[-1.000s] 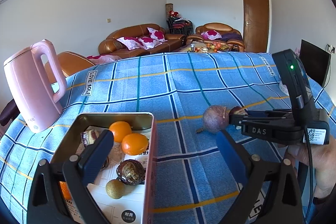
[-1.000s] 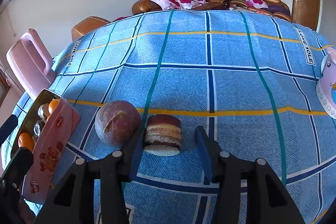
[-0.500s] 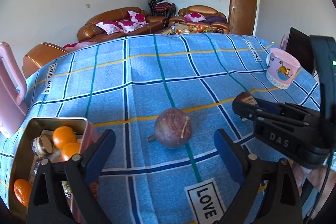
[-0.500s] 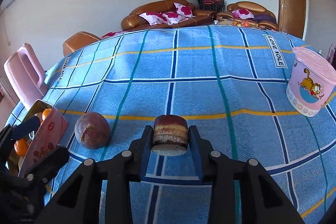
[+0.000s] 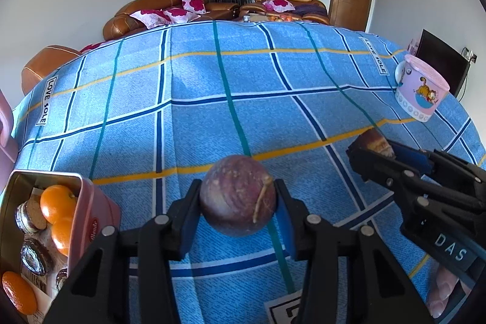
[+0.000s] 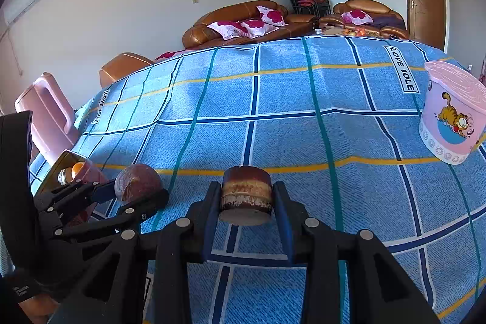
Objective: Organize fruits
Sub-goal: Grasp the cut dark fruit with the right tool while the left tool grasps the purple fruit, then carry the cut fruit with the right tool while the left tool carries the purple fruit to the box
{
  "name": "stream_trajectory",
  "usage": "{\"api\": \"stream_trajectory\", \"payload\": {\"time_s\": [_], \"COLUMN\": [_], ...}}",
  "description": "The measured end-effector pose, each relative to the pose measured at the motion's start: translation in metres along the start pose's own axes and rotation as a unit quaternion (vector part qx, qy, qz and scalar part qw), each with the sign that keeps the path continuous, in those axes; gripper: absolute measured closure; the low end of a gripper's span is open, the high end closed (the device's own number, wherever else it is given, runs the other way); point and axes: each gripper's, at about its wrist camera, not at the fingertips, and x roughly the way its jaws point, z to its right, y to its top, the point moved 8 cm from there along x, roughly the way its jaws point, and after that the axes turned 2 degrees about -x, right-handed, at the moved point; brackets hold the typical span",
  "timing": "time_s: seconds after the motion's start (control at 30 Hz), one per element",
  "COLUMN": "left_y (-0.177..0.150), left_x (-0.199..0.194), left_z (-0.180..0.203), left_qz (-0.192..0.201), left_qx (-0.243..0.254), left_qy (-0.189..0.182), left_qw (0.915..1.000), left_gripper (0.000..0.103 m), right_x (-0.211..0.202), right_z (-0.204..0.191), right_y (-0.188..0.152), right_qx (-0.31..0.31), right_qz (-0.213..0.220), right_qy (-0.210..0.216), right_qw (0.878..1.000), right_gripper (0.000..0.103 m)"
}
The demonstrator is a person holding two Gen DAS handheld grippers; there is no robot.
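A purple-brown passion fruit (image 5: 238,195) lies on the blue checked cloth. My left gripper (image 5: 237,190) has its jaws closing around it, and both pads touch its sides. The right wrist view shows the same fruit (image 6: 136,182) inside the left gripper (image 6: 133,195). My right gripper (image 6: 246,193) is shut on a small round layered cake (image 6: 246,187), just right of the fruit. From the left wrist, that cake (image 5: 372,140) peeks out of the right gripper (image 5: 373,146). An open pink tin (image 5: 100,217) at the left holds oranges (image 5: 57,202) and wrapped cakes.
A pink cup with a cartoon cat (image 6: 452,117) stands at the table's right side. At the left edge behind the tin (image 6: 65,160) is a pink kettle (image 6: 45,111). Brown sofas stand beyond the far edge. A hand (image 5: 440,290) holds the right gripper.
My left gripper swung right from above the tin to the passion fruit and closed around it. The right gripper shut on the cake a moment earlier and has stayed still since.
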Motion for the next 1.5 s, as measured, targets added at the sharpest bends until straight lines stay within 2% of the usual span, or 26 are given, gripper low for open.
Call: {"api": "stream_trajectory", "payload": {"time_s": [0.33, 1.5], "left_y": [0.004, 0.009], "left_x": [-0.022, -0.051], "left_z": [0.000, -0.005], "left_qz": [0.046, 0.119], "left_qx": [0.002, -0.006], "left_qy": [-0.003, 0.005], "left_qw": [0.9989, 0.9929], "left_gripper": [0.055, 0.055], "right_x": [-0.009, -0.048], "right_z": [-0.020, -0.028], "right_y": [0.003, 0.008], "right_qx": [-0.053, -0.074], "right_qz": [0.025, 0.117], "right_qy": [-0.006, -0.003], "right_qw": [0.998, 0.990], "right_gripper": [0.066, 0.066]}}
